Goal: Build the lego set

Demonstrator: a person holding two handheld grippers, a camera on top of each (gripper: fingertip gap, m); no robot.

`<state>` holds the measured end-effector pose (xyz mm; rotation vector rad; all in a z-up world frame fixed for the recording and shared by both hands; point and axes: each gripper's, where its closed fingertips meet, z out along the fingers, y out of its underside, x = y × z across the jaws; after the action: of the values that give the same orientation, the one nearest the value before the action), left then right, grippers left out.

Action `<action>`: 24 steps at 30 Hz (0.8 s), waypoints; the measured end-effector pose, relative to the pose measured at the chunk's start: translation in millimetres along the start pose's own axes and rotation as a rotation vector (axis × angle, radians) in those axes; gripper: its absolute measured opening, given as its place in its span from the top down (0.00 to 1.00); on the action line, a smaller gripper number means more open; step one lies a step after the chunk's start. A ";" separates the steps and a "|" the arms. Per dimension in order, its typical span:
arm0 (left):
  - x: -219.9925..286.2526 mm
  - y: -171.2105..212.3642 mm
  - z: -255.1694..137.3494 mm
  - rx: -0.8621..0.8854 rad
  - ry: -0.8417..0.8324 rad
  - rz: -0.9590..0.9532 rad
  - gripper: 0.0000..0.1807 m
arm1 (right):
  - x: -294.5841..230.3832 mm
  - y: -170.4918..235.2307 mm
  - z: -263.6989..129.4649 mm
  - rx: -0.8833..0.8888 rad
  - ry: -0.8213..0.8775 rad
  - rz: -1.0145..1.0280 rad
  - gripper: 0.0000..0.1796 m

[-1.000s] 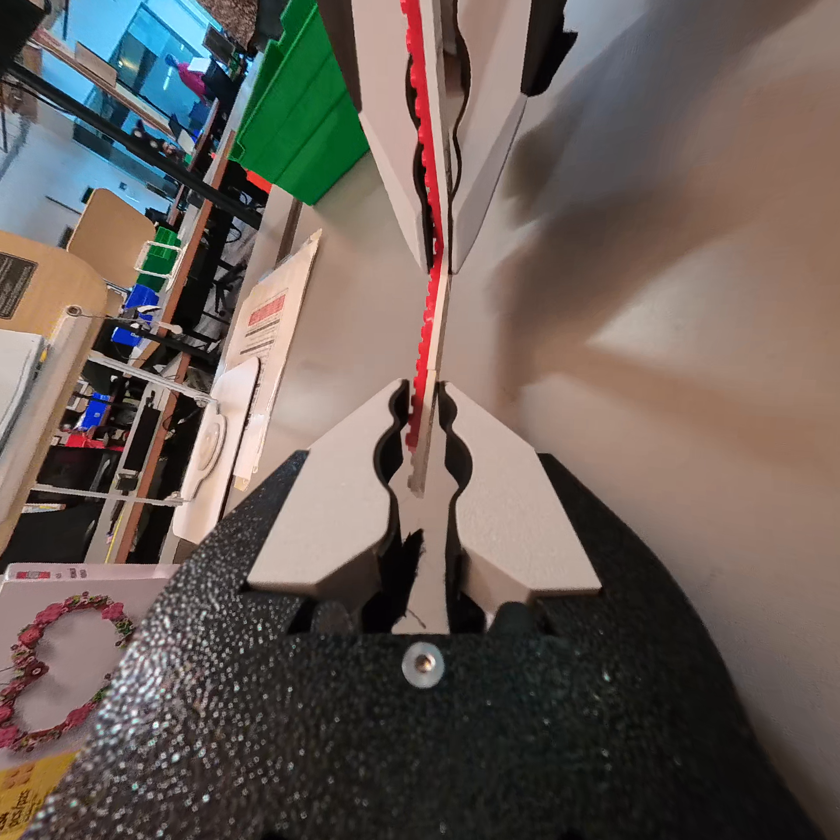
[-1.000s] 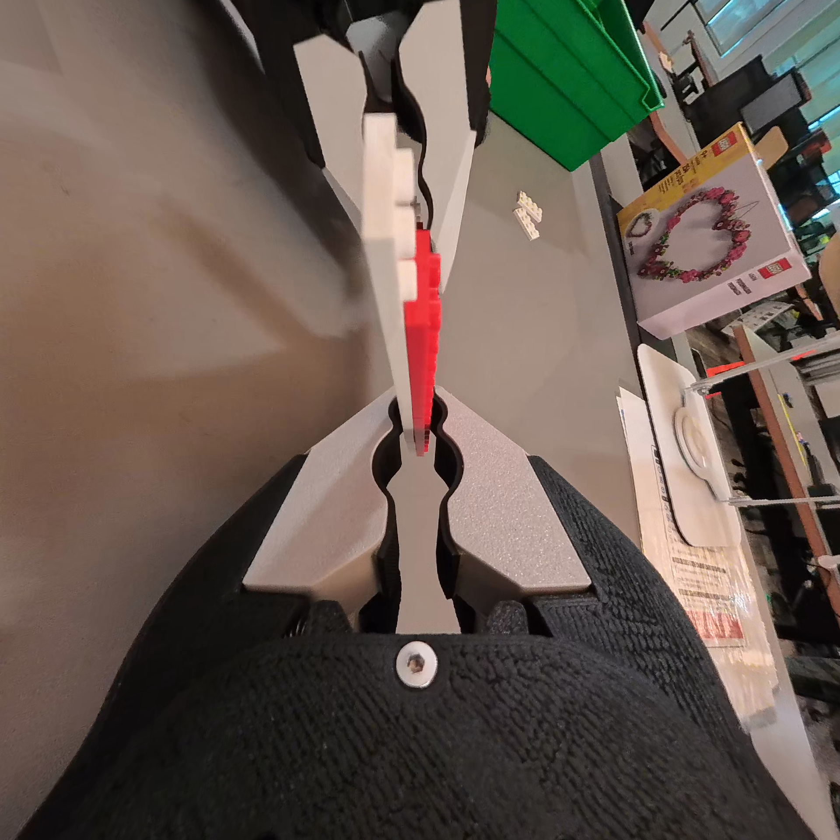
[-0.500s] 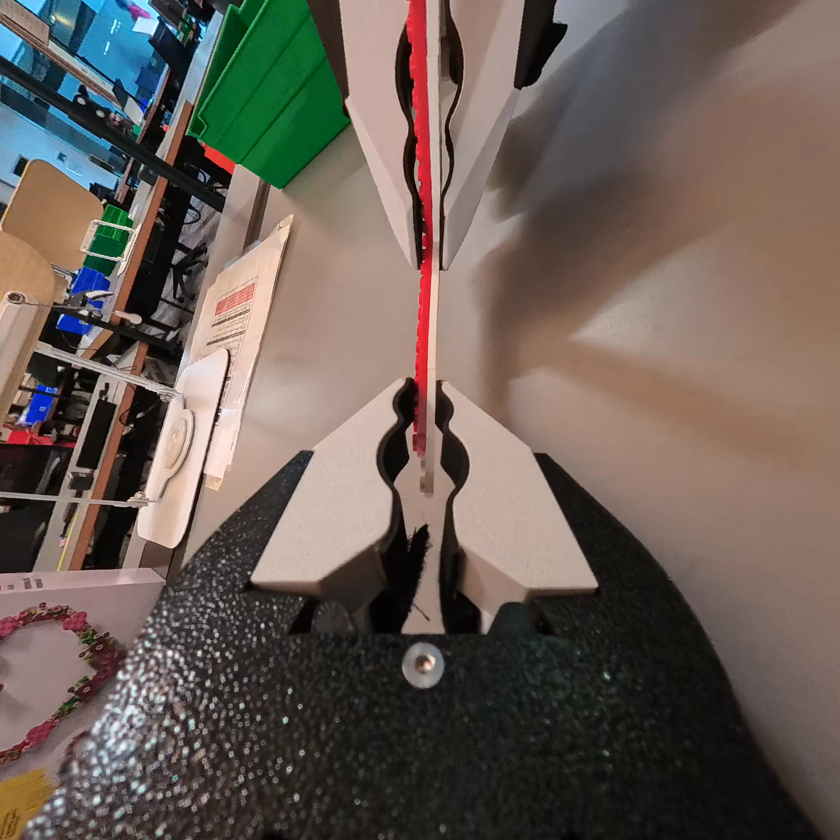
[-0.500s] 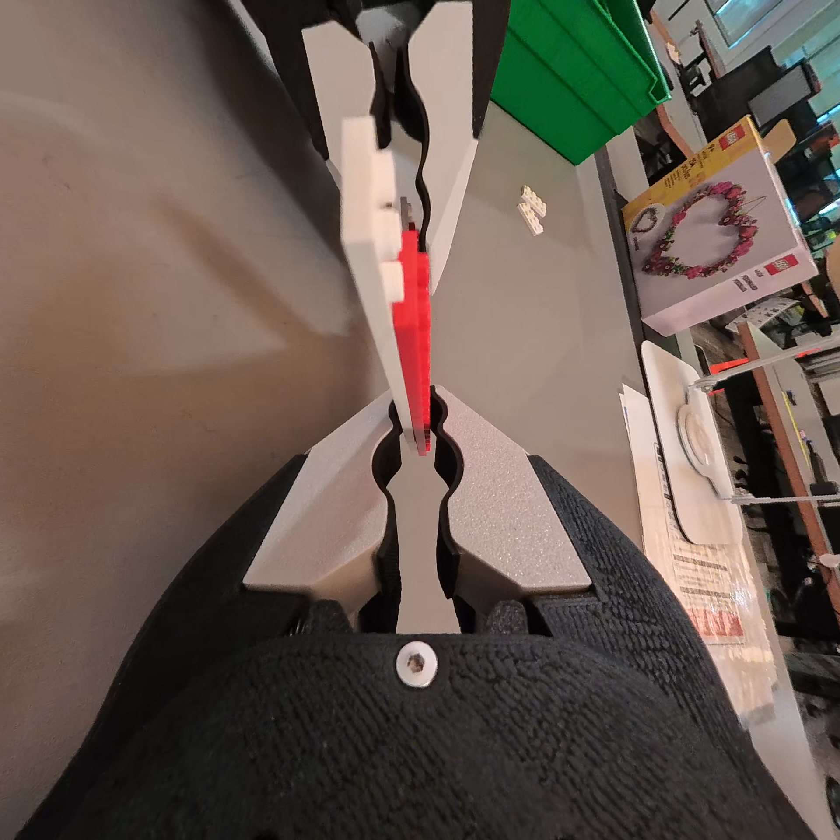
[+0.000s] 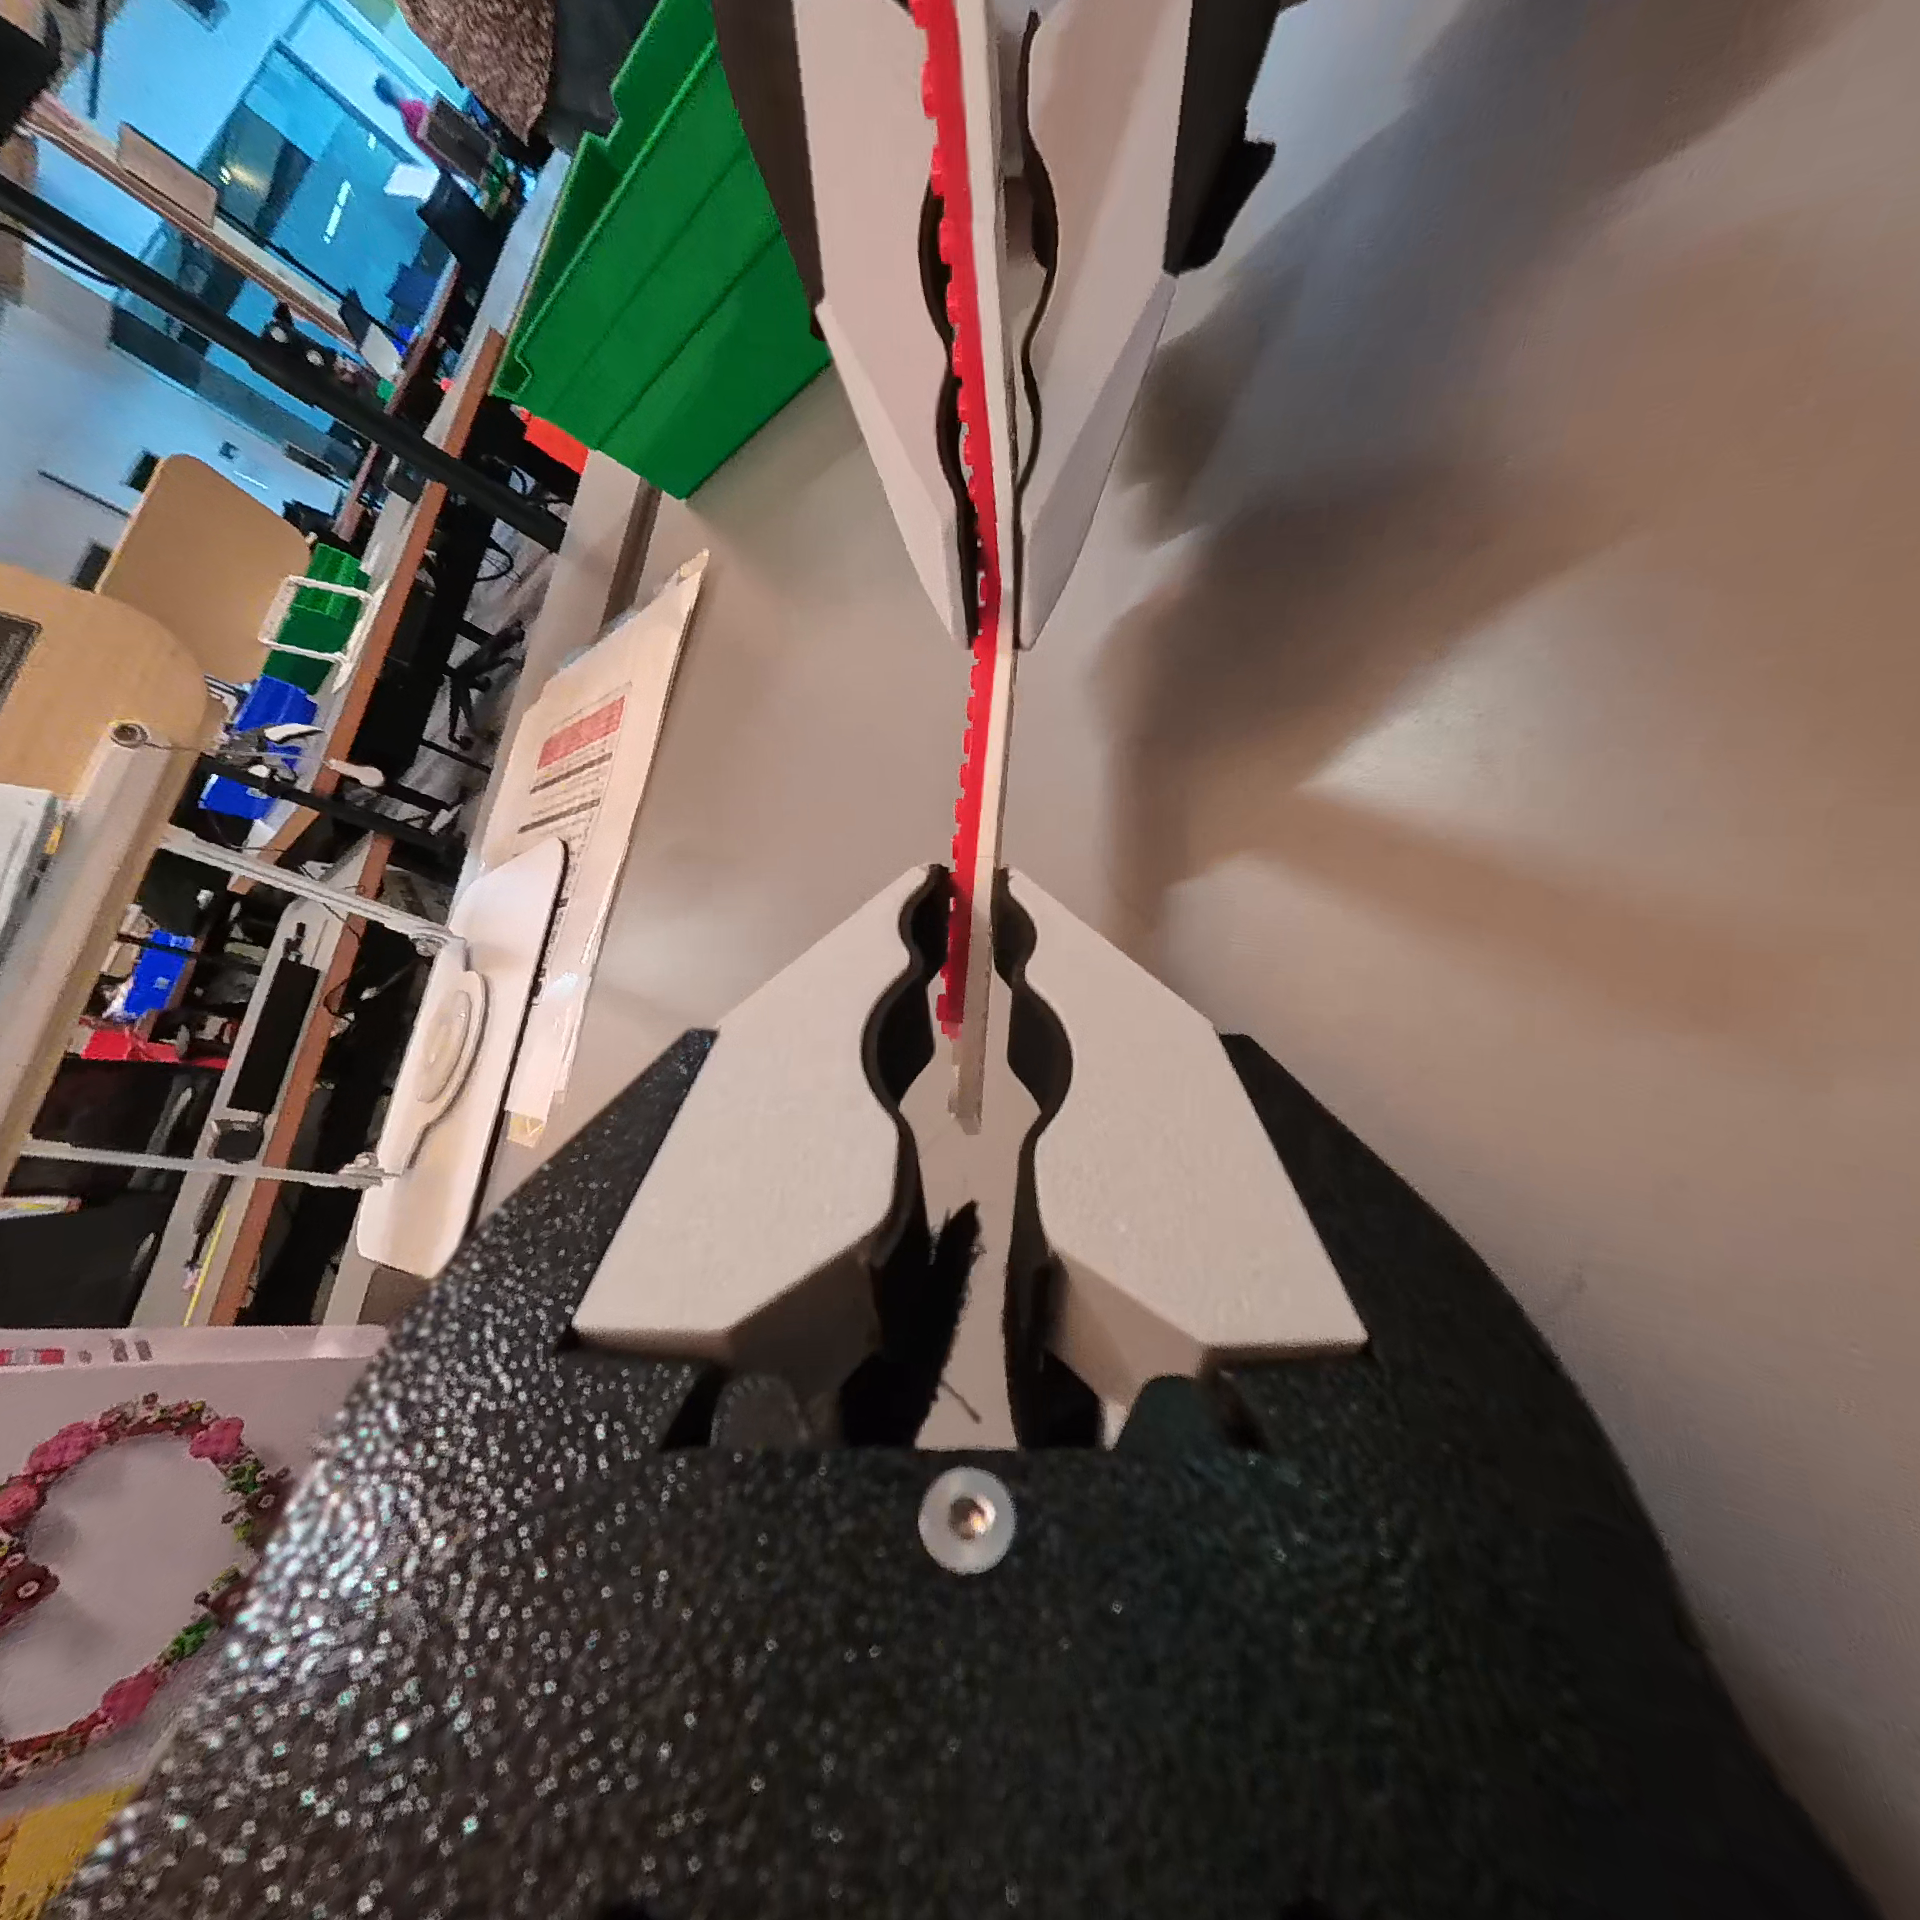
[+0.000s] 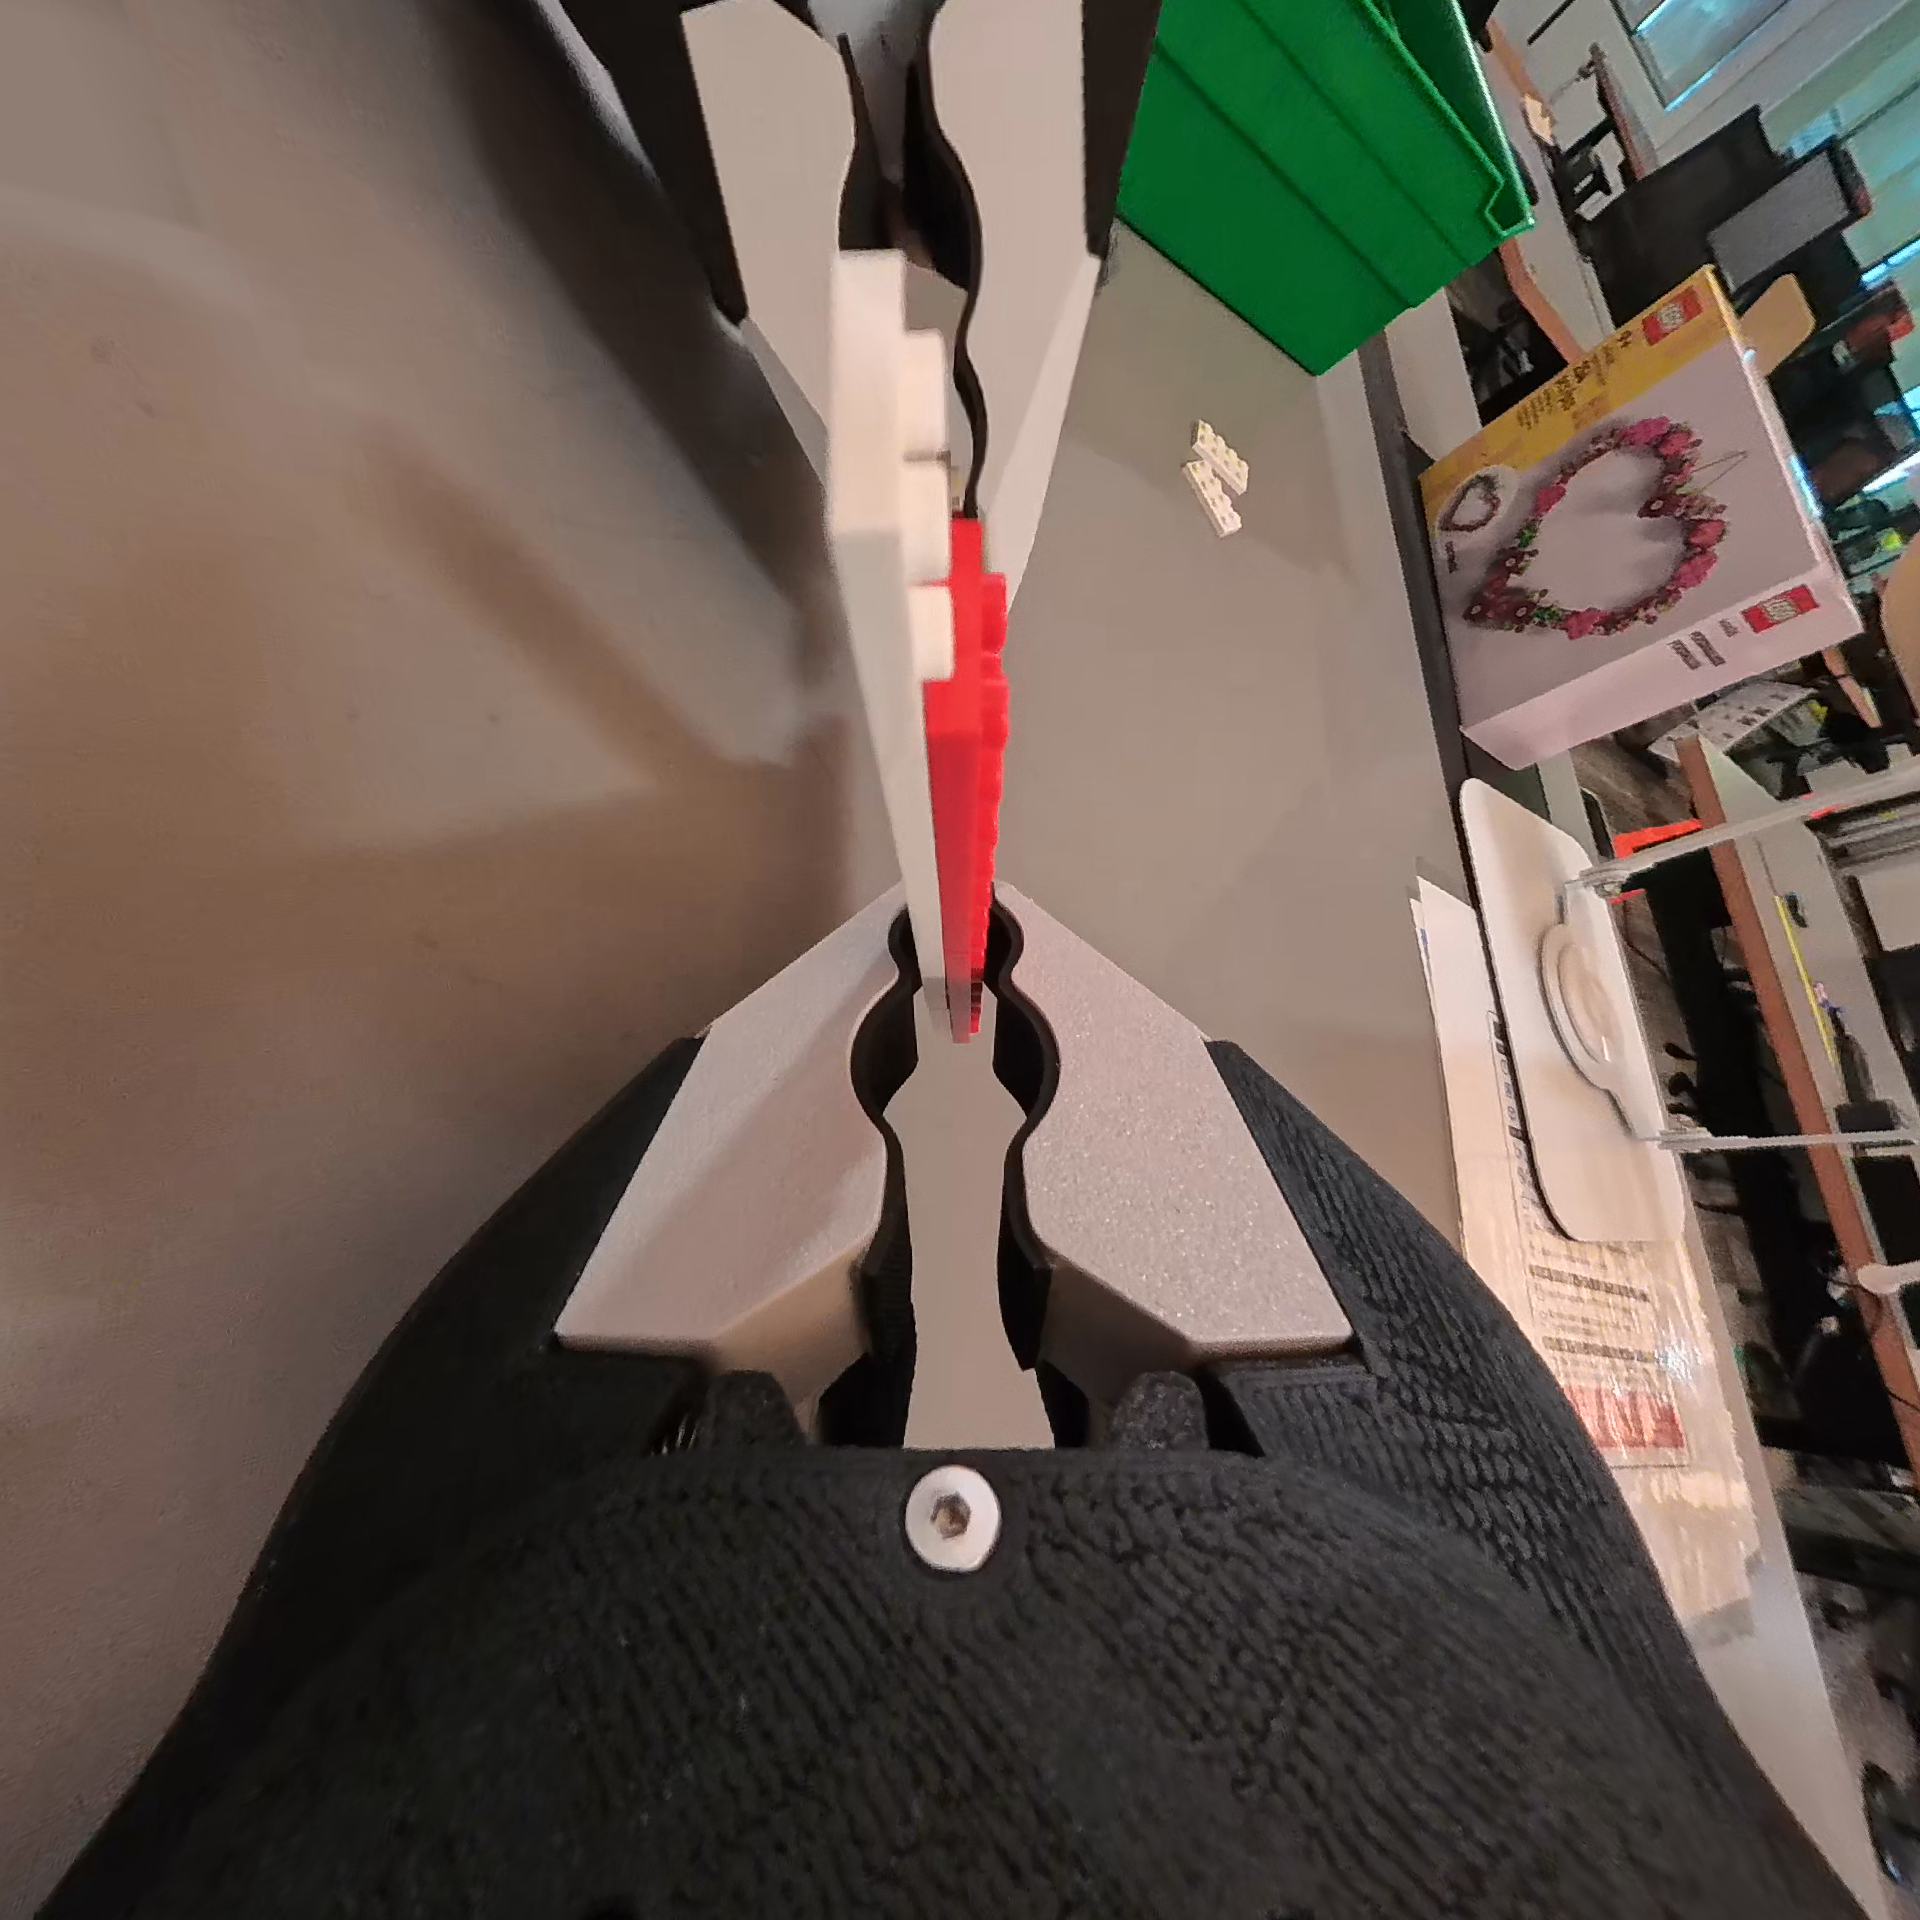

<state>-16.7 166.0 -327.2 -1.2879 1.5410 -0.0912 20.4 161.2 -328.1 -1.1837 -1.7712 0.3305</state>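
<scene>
A flat lego assembly, a red studded plate [image 5: 977,748] on a white plate, hangs edge-on over the grey table, held at both ends. My left gripper [image 5: 971,883] is shut on its near end in the left wrist view, with the right gripper [image 5: 992,623] shut on the far end. In the right wrist view my right gripper [image 6: 956,914] is shut on the red end [image 6: 966,790]. The white part [image 6: 883,416] runs up into the left gripper's fingers [image 6: 1039,312]. Two loose white bricks [image 6: 1216,478] lie on the table beyond.
Green bins [image 5: 675,291] [image 6: 1320,177] stand at the table's far end. The lego box with a flower heart picture [image 6: 1621,551] [image 5: 125,1507], a white tray [image 6: 1558,1018] and a laminated sheet [image 5: 592,748] lie along the table edge. Shelving and chairs stand past that edge. One gripper's finger ends stand about 5 cm off the other's.
Both grippers stay shut on the assembly. The pair has tilted and swung slightly, so the assembly leans a little differently and the background has shifted in both views.
</scene>
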 end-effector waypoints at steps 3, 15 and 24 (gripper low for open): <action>-2.0 -0.6 0.5 -0.011 0.001 0.009 0.97 | 1.5 0.3 -0.7 0.002 0.007 0.003 0.97; -13.8 6.8 -5.0 0.004 -0.119 0.019 0.88 | 21.8 -2.1 -5.1 0.085 0.219 -0.186 0.96; -21.8 20.3 -3.0 -0.059 -0.203 0.129 0.96 | 23.8 4.4 2.8 0.093 0.284 -0.229 0.95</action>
<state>-35.7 189.0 -324.4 -1.2010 1.4560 0.1646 18.7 183.8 -319.2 -0.9023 -1.6038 0.1020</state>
